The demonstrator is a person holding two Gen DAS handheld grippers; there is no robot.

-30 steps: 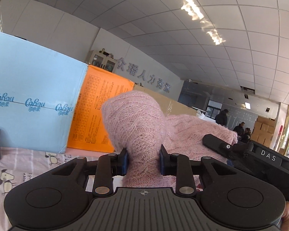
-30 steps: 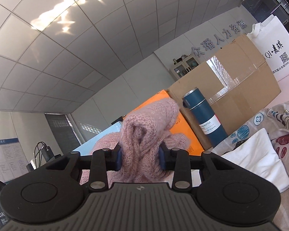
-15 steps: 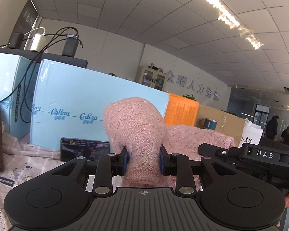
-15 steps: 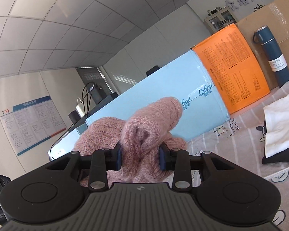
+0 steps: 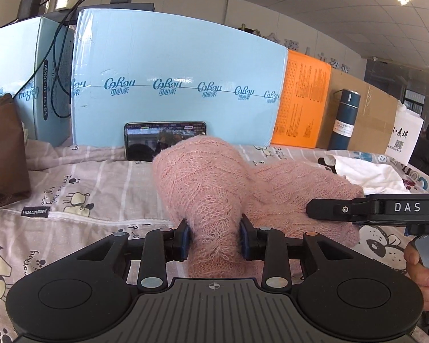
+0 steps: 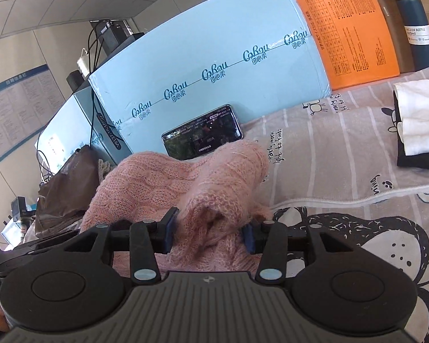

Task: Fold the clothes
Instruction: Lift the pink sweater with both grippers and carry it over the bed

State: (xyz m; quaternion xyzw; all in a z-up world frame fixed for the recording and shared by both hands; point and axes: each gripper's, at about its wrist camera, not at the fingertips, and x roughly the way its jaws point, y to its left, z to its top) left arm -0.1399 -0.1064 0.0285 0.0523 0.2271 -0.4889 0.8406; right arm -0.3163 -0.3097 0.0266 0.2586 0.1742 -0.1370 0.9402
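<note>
Now both tongs are opening, the left tongs (image 5: pixel 214 238) still pinching the pink sweater (image 5: pixel 206 183) and the right tongs (image 6: pixel 210 228) loose around it, so lower it gently onto the bed sheet (image 6: pixel 343 148) just ahead, keeping the fold flat.

Phone (image 5: pixel 165 140) lower right corner behind pink sweater (image 5: pixel 206 183); brown bag (image 5: pixel 3 154) cut off at left edge.

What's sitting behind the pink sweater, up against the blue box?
A phone lies on its long edge with its screen lit, leaning on the light blue box. The pink sweater hides its lower right corner. Whether anything lies under the sweater besides the patterned sheet cannot be seen.
</note>
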